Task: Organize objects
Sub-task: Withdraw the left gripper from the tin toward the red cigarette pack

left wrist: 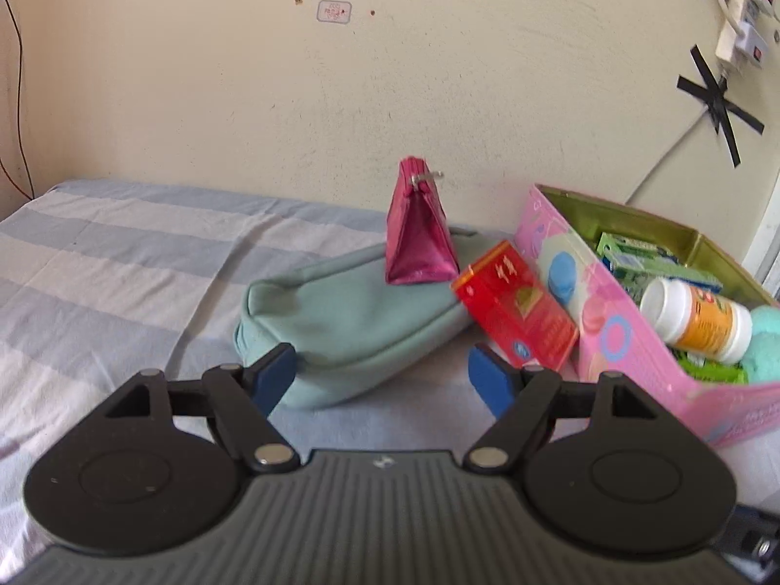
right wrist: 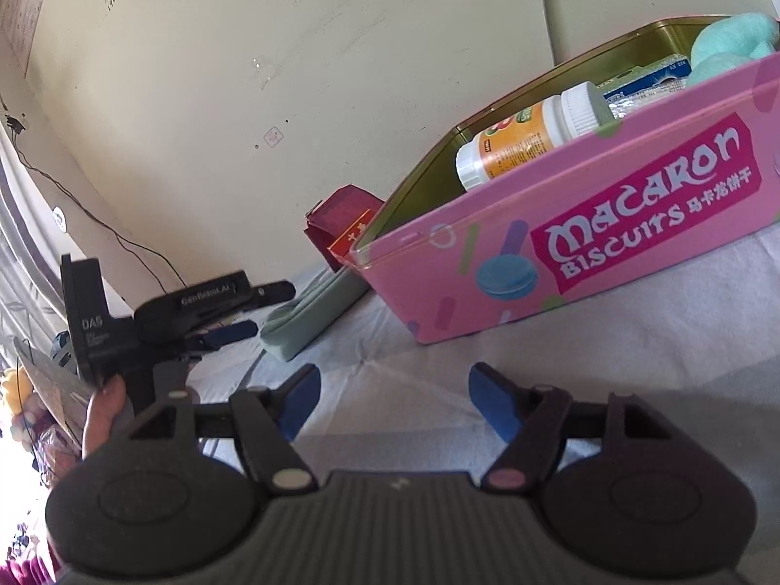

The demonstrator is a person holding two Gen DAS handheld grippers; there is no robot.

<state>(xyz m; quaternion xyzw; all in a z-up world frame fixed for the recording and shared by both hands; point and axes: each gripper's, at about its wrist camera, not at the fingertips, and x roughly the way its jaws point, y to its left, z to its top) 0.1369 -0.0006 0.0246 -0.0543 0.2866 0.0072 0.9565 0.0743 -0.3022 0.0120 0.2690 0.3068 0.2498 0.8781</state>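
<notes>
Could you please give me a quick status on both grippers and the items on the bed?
Left gripper open, empty, facing teal pouch. Right gripper open, empty, before pink biscuit tin. Red box leans on tin, outside it.

Both grippers black, ribbed grey housings, silver pivot screws, blue fingertip pads (left wrist: pixel 490 380); left gripper (right wrist: pixel 229 329) lettered "DAS".

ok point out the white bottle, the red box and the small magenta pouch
white bottle (left wrist: pixel 697 319), left wrist view, on its orange label
red box (left wrist: pixel 516 304), left wrist view, on its front face
small magenta pouch (left wrist: pixel 419 239), left wrist view, on its side panel
</notes>
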